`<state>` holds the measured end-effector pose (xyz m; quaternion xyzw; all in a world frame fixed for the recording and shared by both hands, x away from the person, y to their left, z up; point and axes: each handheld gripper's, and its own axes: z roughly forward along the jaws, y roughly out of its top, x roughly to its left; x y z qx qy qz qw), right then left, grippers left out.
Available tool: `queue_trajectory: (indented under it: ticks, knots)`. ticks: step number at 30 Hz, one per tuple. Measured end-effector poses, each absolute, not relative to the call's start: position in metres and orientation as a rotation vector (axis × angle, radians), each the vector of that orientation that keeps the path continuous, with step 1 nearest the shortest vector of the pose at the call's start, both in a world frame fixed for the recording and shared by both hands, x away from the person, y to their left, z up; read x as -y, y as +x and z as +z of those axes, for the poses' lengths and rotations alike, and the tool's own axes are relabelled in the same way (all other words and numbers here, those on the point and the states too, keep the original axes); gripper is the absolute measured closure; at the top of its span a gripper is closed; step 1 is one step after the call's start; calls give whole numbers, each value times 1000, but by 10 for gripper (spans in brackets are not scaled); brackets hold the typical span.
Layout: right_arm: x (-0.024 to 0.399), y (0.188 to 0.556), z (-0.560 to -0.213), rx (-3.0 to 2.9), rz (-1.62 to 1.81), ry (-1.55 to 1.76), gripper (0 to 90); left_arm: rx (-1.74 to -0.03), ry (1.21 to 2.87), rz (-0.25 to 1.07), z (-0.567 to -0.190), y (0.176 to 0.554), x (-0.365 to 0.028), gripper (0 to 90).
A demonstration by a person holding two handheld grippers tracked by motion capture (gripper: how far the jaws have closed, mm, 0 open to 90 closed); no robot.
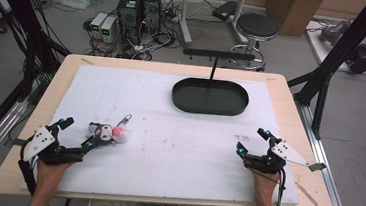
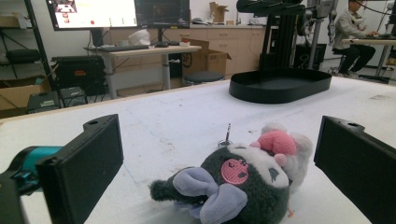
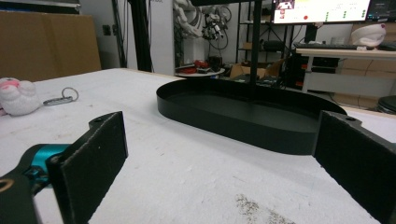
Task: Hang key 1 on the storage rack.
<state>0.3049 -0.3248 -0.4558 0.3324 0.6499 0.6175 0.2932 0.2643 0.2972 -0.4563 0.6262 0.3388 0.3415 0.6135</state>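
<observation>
Half the plush toy (image 3: 17, 97) cropped

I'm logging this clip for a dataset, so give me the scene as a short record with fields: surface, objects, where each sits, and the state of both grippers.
surface: white mat on a wooden table
toy: plush toy with a keyring, lying at the mat's left side
tray: black oval tray with an upright stand, far centre, nothing in it
left gripper: left gripper open, jaws either side of the toy, not touching it
right gripper: right gripper open, holding nothing, pointed toward the tray
</observation>
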Motion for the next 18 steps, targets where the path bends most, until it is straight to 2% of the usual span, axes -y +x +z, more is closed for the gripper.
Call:
queue_trajectory:
  ticks: [18]
  knots:
    - [325,305,-456,-1723,1645,880,26,-796,1446,753,-455,266,-299,17]
